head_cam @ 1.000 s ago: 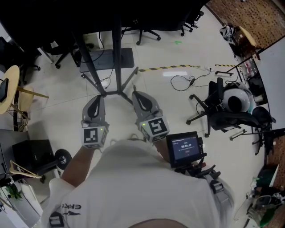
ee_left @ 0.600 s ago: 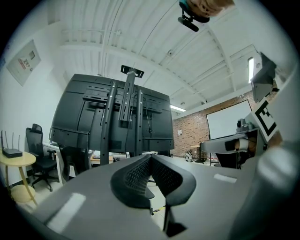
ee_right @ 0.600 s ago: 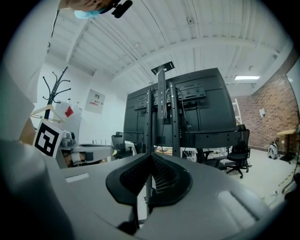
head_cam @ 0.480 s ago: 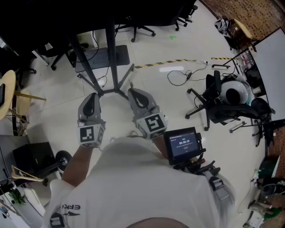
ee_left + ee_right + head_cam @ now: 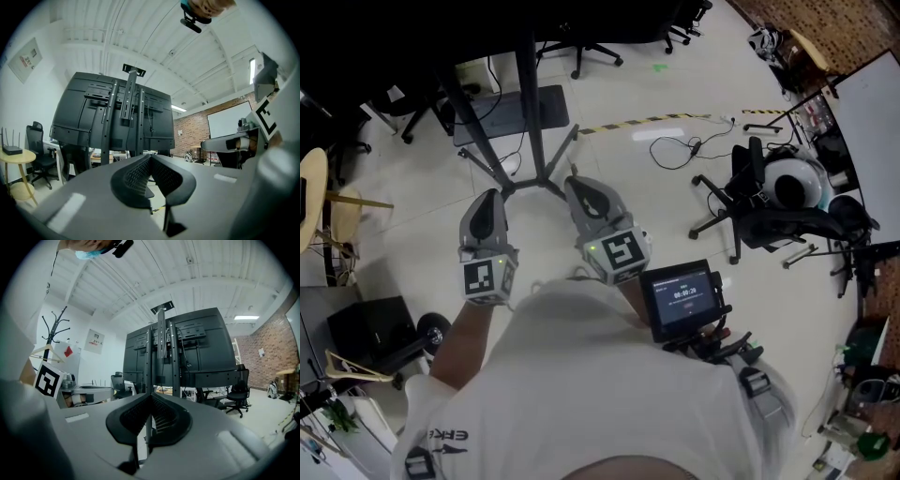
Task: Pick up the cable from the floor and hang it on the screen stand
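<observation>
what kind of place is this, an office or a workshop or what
Probably an office-style lab or workshop. A tall screen stand carries a big monitor, a swivel office chair stands nearby, a whiteboard sits by a brick wall, and a loose cable lies near hazard tape.

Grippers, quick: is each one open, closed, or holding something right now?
Left gripper: closed, nothing between the jaws.
Right gripper: closed, nothing between the jaws.

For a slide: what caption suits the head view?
Shut grey left hand-held gripper and right hand-held gripper face the black screen stand; thin black cable lies on pale floor.
</observation>
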Motion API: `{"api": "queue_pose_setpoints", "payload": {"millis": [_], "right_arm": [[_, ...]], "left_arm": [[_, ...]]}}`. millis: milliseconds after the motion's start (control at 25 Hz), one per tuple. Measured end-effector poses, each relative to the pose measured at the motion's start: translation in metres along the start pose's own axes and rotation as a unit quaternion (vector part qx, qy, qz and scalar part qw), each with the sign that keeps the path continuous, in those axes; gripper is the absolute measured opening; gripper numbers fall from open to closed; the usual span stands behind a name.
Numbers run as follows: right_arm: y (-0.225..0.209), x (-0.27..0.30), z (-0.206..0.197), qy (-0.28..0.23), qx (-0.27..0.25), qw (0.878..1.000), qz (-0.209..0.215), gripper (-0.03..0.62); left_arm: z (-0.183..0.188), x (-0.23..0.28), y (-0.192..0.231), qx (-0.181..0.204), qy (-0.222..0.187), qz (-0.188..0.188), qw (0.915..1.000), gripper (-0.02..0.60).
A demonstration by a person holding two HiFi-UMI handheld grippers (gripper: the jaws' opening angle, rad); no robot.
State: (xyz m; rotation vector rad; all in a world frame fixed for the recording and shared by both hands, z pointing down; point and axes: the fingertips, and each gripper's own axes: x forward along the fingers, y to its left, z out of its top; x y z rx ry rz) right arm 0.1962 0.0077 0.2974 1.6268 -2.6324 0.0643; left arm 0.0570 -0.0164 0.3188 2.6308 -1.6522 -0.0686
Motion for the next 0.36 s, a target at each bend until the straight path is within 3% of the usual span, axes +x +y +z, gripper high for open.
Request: {"api": "queue_pose_setpoints", "payload": {"millis": [360], "right_arm": [[-0.0017, 0.0023, 0.0020, -0.002, 0.002, 1.000, 0.003, 0.012]], "left_arm": [[0.0073, 0.0053, -0.0012, 0.001, -0.008, 0.000, 1.0000, 0.002]]}}
